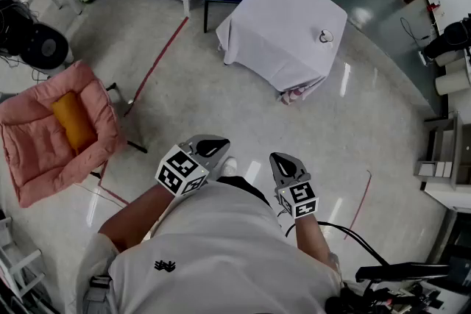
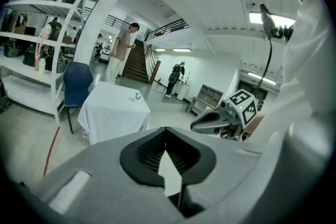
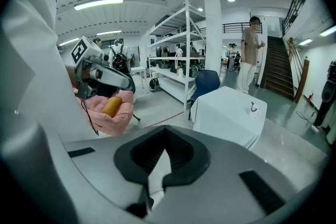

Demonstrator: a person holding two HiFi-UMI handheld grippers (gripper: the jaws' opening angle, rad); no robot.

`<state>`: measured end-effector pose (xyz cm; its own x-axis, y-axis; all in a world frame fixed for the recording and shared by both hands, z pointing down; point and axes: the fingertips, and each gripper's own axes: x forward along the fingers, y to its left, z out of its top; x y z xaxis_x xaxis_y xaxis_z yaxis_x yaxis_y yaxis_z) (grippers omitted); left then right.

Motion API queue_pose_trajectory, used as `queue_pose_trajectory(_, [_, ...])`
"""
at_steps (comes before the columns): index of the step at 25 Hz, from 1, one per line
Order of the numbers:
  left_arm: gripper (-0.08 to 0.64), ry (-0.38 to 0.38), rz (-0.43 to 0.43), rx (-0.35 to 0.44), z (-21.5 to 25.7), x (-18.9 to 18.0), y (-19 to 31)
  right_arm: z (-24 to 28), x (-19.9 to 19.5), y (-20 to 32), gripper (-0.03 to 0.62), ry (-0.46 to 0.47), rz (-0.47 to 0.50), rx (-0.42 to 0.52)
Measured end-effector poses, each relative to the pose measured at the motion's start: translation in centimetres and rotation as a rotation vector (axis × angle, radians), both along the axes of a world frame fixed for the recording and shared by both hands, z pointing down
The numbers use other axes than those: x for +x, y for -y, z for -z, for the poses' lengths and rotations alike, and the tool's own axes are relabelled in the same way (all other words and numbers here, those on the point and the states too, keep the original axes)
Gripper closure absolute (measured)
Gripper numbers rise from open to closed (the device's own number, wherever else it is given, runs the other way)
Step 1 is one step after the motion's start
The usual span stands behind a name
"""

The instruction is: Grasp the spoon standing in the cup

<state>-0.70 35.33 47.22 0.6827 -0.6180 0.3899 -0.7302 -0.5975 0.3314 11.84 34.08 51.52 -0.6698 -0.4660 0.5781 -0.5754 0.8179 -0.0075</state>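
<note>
1. Left of the head view: a pink padded seat point(image 1: 44, 136) with an orange cushion point(image 1: 72, 120) on it stands on the floor point(image 1: 243, 118). It plays no part in the task.
2. Lower centre-left of the head view: the left hand-held gripper point(image 1: 211, 146) is carried close to the person's body, above the floor. In the left gripper view its jaws are together at the tips point(image 2: 166, 131), with nothing between them.
3. Lower centre-right of the head view: the right hand-held gripper point(image 1: 288, 166) is carried just beside the left one, also close to the body. In the right gripper view its jaws are closed tip to tip point(image 3: 166, 131) and hold nothing.
4. Upper centre-right of the head view: a counter point(image 1: 276, 15) draped in a white cloth stands well apart from both hand-held grippers, with open floor between.
5. Near the counter's right edge sits the cup point(image 1: 326, 36). It also shows small in the upper centre-left of the left gripper view point(image 2: 137, 96) and right of centre in the right gripper view point(image 3: 254, 108). The spoon is too small to be told apart from the cup in any view.
6. Task status, as a judgement: nothing is done yet.
   - Neither hand-held gripper is near the cup.
   - Left to do: walk up to the counter, spread the jaws of one hand-held gripper, bring them around the spoon handle, and close.
</note>
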Motion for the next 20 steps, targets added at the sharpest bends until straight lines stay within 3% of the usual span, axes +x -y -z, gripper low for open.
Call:
queue_pose_trajectory(3, [0.548,-0.001,-0.023,0.019,1.4,2.8,1.7,0.2,1.1,1.8,0.586,0.031,-0.006,-0.003])
queue_pose_trajectory(9, [0.548,0.083,-0.028,0.016,0.9,5.2,4.9,0.0,4.1,5.0,0.585,0.079,-0.011,-0.002])
queue_pose_trajectory(15, [0.548,0.06,-0.007,-0.001,0.0,6.9,8.7,-2.7,6.0,8.1,0.584,0.094,-0.033,-0.052])
queue_pose_trajectory(20, [0.548,0.085,-0.083,-0.006,-1.2,6.5,13.3,-3.8,6.4,12.4,0.583,0.099,-0.102,-0.055])
